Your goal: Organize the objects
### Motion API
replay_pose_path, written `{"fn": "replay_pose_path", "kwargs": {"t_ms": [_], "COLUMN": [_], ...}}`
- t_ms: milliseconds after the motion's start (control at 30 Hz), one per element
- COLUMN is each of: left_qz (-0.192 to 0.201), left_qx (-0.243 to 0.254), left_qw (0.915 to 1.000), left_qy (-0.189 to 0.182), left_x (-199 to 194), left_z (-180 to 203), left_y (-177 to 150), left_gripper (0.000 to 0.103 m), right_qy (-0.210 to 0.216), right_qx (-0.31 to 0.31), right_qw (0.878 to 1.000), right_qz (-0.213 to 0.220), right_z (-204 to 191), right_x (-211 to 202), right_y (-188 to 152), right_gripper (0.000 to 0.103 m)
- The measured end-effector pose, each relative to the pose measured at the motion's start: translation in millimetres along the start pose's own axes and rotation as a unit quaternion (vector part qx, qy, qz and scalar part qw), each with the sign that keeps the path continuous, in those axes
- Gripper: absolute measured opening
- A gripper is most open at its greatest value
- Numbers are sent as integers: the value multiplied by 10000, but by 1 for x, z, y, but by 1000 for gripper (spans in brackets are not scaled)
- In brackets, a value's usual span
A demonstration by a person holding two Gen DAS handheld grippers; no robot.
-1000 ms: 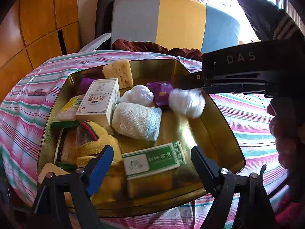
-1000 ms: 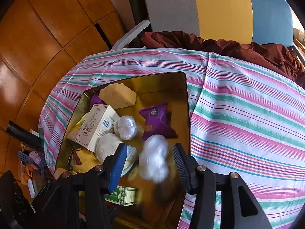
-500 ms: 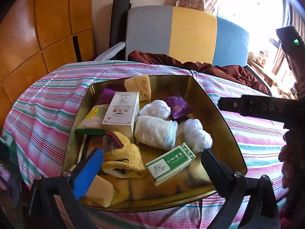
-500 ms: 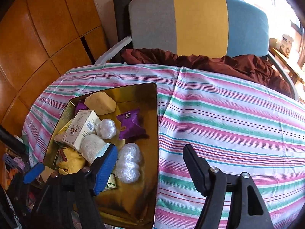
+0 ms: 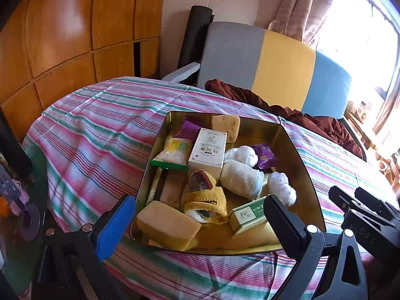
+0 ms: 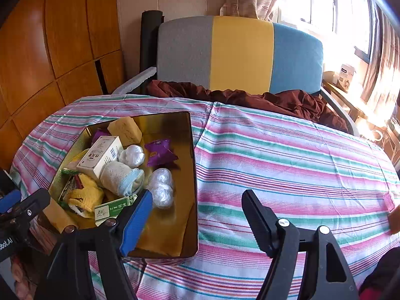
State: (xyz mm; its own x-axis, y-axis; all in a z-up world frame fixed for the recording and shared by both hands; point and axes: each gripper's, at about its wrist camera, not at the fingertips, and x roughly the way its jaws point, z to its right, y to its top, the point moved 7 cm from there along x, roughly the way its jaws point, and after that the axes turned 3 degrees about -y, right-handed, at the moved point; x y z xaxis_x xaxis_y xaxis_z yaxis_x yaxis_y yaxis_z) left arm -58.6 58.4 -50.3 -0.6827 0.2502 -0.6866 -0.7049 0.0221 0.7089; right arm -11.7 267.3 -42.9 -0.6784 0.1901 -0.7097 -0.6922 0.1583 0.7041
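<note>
A gold tin box [image 5: 300, 160] [image 6: 191, 165] sits on the striped tablecloth, filled with several items: a white carton [image 5: 208, 150] [image 6: 100, 155], sponges [image 5: 166, 225], a cream sock [image 5: 240, 178] [image 6: 120, 177], a yellow sock [image 5: 205, 200], a green-white box [image 5: 247, 215] [image 6: 113, 208], a purple packet [image 6: 160, 151] and white plastic-wrapped balls [image 5: 281, 187] [image 6: 161, 187]. My left gripper [image 5: 197, 222] is open and empty, held back above the box's near edge. My right gripper [image 6: 195, 215] is open and empty, above the box's right rim.
The striped tablecloth [image 6: 287, 162] stretches right of the box. A grey, yellow and blue chair [image 6: 240, 55] with a dark red cloth [image 6: 250, 100] stands behind the table. A small pink object [image 6: 388, 201] lies at the far right. Wooden panels line the left wall.
The right gripper released the white plastic-wrapped ball into the box and pulled back to the right. Both grippers have drawn back and up from the box.
</note>
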Motion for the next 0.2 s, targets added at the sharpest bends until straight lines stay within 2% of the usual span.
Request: {"fn": "replay_pose_path", "kwargs": {"t_ms": [200], "left_qz": [104], "left_qx": [-168], "left_qw": [9998], "left_qy": [38], "left_x": [-7], "left_z": [-13], "left_y": [-4], "left_gripper": [100], "right_qy": [26], "right_qx": [-165], "right_qw": [9998], "right_qz": [102], "right_z": [-12], "right_x": [-8], "right_y": [-4], "right_gripper": [75]}}
